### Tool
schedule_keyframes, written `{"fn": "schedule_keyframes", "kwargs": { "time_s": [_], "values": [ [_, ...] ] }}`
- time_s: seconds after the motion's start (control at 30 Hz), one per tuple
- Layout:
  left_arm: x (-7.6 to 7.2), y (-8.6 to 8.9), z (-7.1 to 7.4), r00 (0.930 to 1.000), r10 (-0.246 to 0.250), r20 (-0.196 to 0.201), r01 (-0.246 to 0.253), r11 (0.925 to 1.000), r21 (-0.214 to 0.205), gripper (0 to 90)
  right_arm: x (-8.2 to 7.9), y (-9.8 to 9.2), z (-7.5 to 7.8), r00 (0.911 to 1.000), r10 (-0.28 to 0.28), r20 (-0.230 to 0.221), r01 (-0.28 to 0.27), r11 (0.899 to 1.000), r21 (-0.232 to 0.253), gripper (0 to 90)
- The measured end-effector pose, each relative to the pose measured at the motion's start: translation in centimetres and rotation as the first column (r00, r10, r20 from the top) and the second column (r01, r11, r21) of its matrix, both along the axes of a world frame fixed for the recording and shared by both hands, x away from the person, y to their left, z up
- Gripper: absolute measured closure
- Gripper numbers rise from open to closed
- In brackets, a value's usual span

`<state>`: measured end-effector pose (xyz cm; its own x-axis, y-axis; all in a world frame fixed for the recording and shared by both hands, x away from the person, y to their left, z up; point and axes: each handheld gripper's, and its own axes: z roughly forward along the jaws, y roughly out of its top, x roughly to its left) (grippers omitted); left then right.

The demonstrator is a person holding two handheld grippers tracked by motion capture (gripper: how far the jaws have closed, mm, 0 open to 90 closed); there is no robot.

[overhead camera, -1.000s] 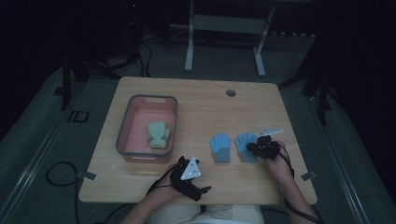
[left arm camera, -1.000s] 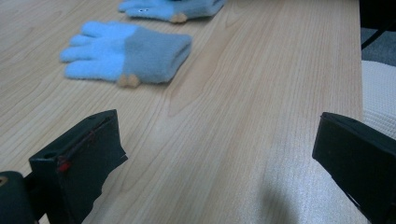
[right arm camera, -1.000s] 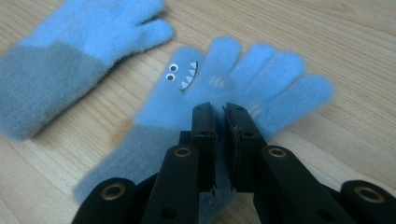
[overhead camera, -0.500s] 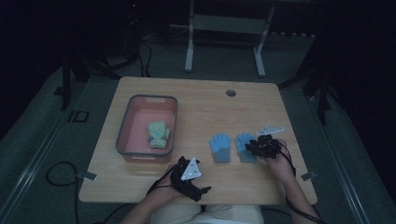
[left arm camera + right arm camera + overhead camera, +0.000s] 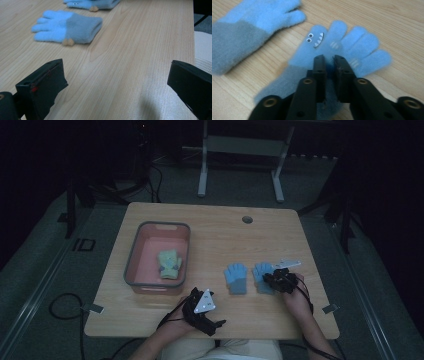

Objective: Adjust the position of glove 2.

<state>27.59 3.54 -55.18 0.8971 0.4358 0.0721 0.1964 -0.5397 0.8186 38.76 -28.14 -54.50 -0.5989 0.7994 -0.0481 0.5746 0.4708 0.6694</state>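
Observation:
Two blue gloves with grey cuffs lie side by side on the wooden table, fingers pointing away from me. My right gripper (image 5: 270,280) (image 5: 329,61) bears down on the right glove (image 5: 260,271) (image 5: 352,42), which has a small toothy face. Its jaws have just been closing and now pinch the fabric at the palm. The left glove (image 5: 235,278) (image 5: 249,22) (image 5: 67,26) lies free beside it. Near the table's front edge my left gripper (image 5: 212,320) (image 5: 115,75) rests open, with bare wood between its jaws. It looks along the table toward the gloves.
A pink bin (image 5: 131,265) with a grey rim stands at the left of the table, and a pale green glove (image 5: 169,264) lies in it. There is a round cable hole (image 5: 247,219) near the far edge. A white tag (image 5: 290,263) lies beyond the right gripper.
The right gripper has shifted only slightly at the right glove. The left gripper, both gloves and the bin lie as before.

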Motion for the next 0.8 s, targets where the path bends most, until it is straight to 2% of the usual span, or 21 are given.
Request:
{"fn": "schedule_keyframes", "kwargs": {
  "time_s": [0.1, 0.2, 0.37, 0.53, 0.6, 0.8],
  "values": [
    [0.0, 0.0, 0.0, 1.0000, 0.000, -0.002, 0.000, 1.0000, 0.000, 1.3, -0.2, 0.4, 0.0, 0.9999, -0.015, 0.006, 0.015, 1.000, -0.017, 84.8],
    [0.0, 0.0, 0.0, 1.0000, -0.001, 0.001, 0.001, 1.0000, 0.001, 1.3, -0.4, 0.6, 0.0, 0.9991, -0.039, 0.019, 0.039, 0.999, -0.014, 85.6],
    [0.1, 0.1, 0.0, 1.0000, 0.000, -0.001, 0.000, 1.0000, -0.002, 1.3, -0.5, 0.4, 1.0, 0.9982, -0.056, 0.019, 0.056, 0.998, 0.023, 86.5],
    [0.0, 0.0, 0.0, 1.0000, 0.001, 0.002, -0.001, 1.0000, -0.002, 1.3, -0.8, 0.8, 3.6, 0.9973, -0.036, 0.064, 0.034, 0.998, 0.045, 86.6],
    [0.0, 0.0, 0.0, 1.0000, 0.000, 0.000, 0.000, 1.0000, -0.002, 1.3, -0.9, 1.1, 4.5, 0.9974, -0.026, 0.068, 0.022, 0.998, 0.064, 86.6],
    [0.1, 0.0, 0.0, 1.0000, 0.000, 0.001, 0.000, 1.0000, -0.004, 1.3, -1.4, 3.2, 6.7, 0.9946, 0.044, 0.094, -0.054, 0.993, 0.102, 86.6]
  ]
}}
